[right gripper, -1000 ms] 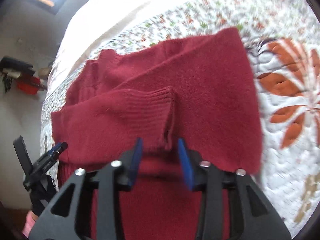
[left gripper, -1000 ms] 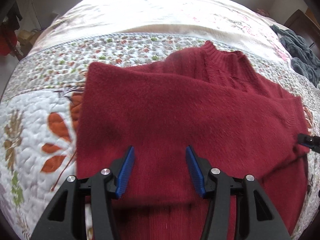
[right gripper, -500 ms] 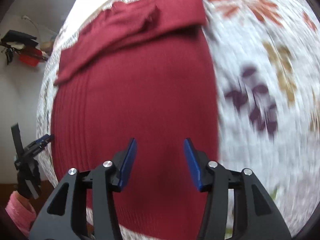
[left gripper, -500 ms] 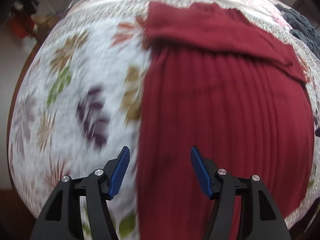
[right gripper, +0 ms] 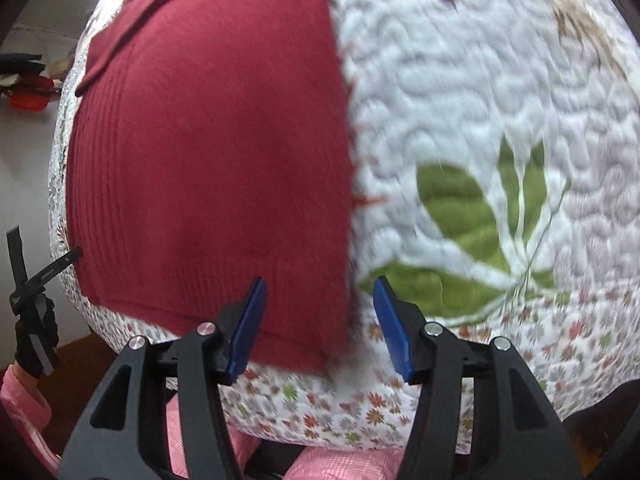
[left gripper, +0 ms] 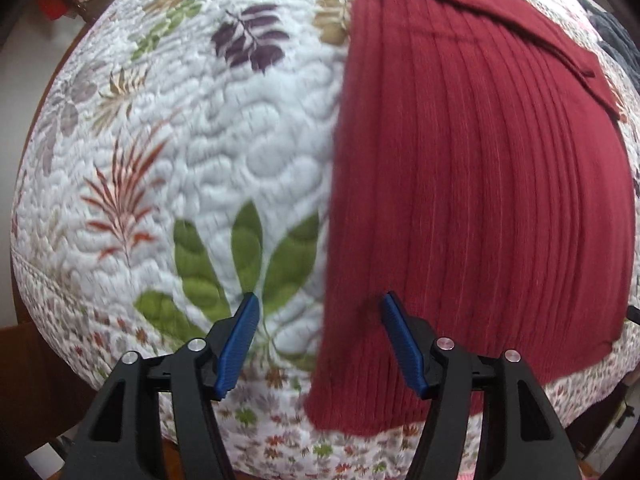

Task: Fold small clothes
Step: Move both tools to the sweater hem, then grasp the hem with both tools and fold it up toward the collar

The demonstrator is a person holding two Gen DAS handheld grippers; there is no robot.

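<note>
A dark red ribbed sweater lies flat on a quilted bedspread, its sleeves folded across the far end. My left gripper hovers open over the sweater's near left hem corner, the side edge running between its blue pads. In the right wrist view the same sweater fills the left half. My right gripper stands open above the near right hem corner, nothing held. The left gripper's tip shows at the far left edge there.
The white quilt with leaf prints covers the bed; its floral border drops off at the near edge. A grey garment lies at the far right. Pink checked fabric, a person's clothing, is below the right gripper.
Both grippers pulled back from the folded sleeves at the sweater's top to its near hem corners. The right gripper let go of the sleeve cuff and widened.
</note>
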